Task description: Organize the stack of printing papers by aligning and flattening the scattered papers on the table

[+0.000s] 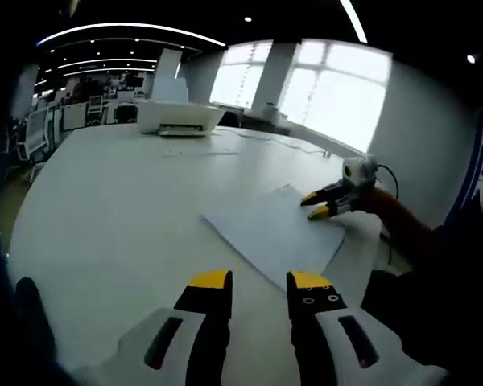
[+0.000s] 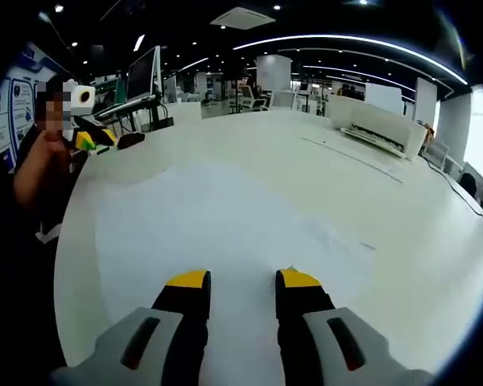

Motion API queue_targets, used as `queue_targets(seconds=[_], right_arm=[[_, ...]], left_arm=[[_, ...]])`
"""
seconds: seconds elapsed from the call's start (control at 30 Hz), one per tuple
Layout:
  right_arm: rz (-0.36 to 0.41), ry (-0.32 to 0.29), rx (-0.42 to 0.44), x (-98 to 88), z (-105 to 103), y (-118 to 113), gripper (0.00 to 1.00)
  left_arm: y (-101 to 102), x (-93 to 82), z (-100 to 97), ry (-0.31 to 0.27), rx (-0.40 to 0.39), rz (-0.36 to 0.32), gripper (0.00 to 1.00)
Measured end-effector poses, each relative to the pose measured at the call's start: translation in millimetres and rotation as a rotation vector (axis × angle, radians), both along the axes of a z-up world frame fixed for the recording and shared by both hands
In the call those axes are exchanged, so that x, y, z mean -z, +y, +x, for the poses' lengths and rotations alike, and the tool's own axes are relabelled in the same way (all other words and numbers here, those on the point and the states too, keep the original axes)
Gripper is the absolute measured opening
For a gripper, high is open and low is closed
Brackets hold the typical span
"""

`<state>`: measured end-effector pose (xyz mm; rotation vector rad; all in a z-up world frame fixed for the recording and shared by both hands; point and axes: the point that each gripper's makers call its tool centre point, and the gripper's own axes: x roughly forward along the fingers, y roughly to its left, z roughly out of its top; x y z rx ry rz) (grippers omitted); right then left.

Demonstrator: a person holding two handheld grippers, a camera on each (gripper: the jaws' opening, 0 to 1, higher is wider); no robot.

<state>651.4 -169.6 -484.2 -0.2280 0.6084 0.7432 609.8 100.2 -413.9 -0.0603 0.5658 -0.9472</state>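
Note:
A stack of white printing papers (image 1: pixel 274 232) lies slightly fanned on the white table (image 1: pixel 121 209), just beyond my left gripper (image 1: pixel 260 281), which is open with nothing between its jaws. My right gripper (image 1: pixel 315 205), with yellow tips, comes in from the right and sits at the stack's far right edge with its jaws a little apart. In the right gripper view the papers (image 2: pixel 225 233) spread out ahead of my open right gripper (image 2: pixel 241 280), which hovers low over their near edge. My left gripper (image 2: pixel 92 141) shows at the far left, beside the person holding it.
A white printer (image 1: pixel 177 117) stands at the far side of the table, the same printer (image 2: pixel 378 129) at the right in the right gripper view. A few loose sheets (image 1: pixel 197 150) lie near it. A cable (image 1: pixel 286 141) runs along the window side. Desks and monitors (image 2: pixel 145 76) stand beyond.

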Motion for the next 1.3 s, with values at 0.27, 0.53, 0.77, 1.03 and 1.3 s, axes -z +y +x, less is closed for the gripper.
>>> queue_targets(seconds=[0.27,0.53,0.77,1.03,1.3], right_arm=[[-0.003,0.003,-0.002,0.1,0,0,0.28],[0.017,0.003,0.003,-14.1,-4,-7,0.28],[0.029,-0.017,0.014,-26.8,-11,-17,0.3],[0.057,-0.04,0.02,-44.7,-30,-31,0.31],[0.071,-0.065,0.024,-59.5,-44,-49,0.34]], left_arm=[[8,-4.1,-6.3,-0.014,-0.018,-0.005,0.34],[15,-6.9,-14.4,-0.027,-0.025,0.007,0.34],[25,-8.3,-14.3,-0.028,-0.047,0.008,0.35],[29,-15.2,-18.0,-0.047,-0.05,0.016,0.36],[25,-18.8,-23.2,-0.06,-0.039,0.008,0.36]])
